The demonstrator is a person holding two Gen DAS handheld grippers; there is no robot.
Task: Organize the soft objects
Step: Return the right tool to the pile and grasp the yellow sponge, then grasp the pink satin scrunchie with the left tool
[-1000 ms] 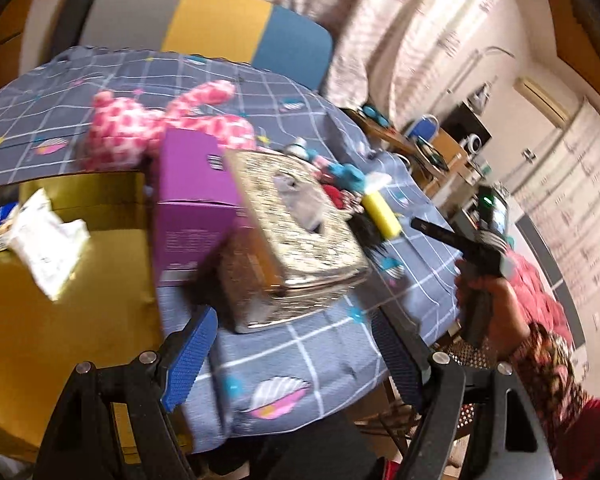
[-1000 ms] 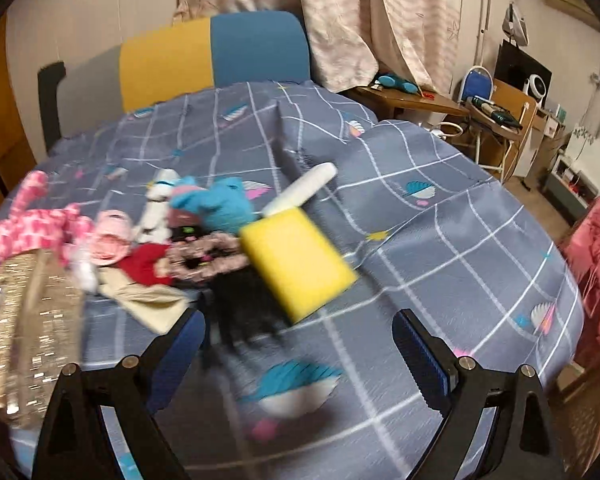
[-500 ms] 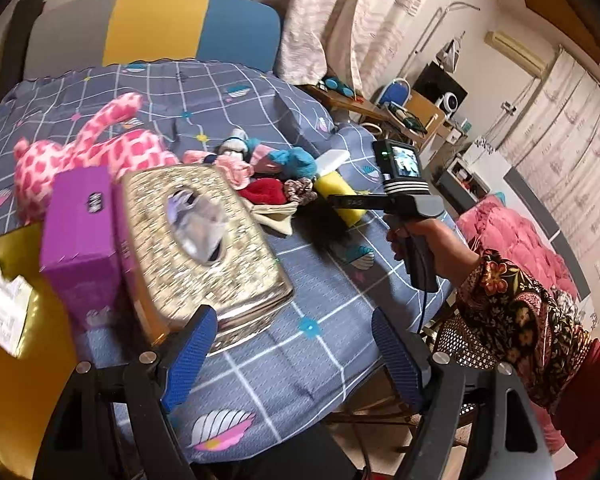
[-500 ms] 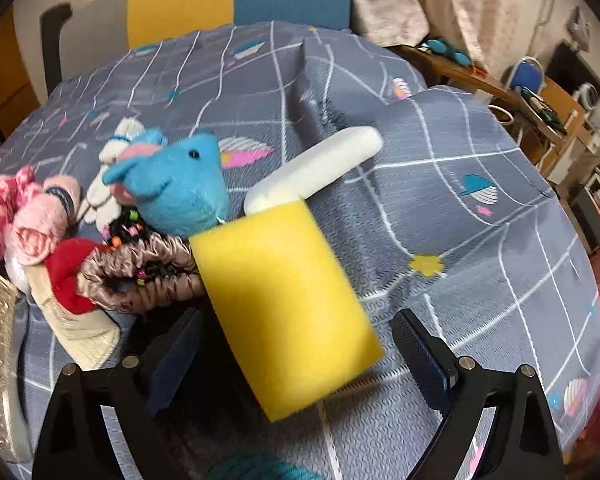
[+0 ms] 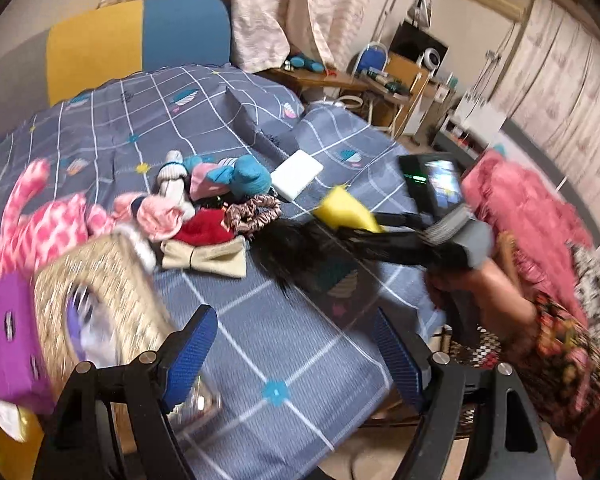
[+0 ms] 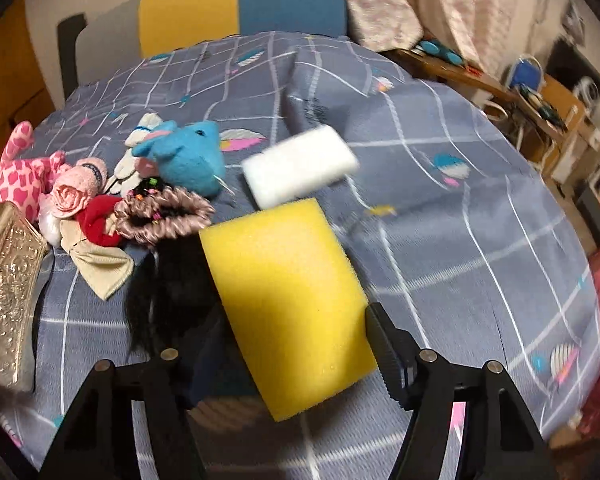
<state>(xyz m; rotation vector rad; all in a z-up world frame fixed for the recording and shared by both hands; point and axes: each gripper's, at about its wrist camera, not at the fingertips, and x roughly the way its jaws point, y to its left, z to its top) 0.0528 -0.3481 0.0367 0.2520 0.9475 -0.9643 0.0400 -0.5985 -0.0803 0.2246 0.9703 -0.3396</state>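
Scanning leftward first, I see my left claw (image 5: pixel 292 354) hanging spread and empty over the desk (image 5: pixel 260 344); my right claw (image 6: pixel 296 344) has closed in around the yellow sponge (image 6: pixel 288 300) (not yet squeezing it), so pickup comes next.

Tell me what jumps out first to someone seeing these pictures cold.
The big yellow sponge dominates the right wrist view, sitting between the right gripper fingers, with a white sponge just beyond it. To its left lies a bright heap of soft things: a blue plush mouse, a pink spotted plush and a red cloth piece. A glittery gold tissue box sits at far left.
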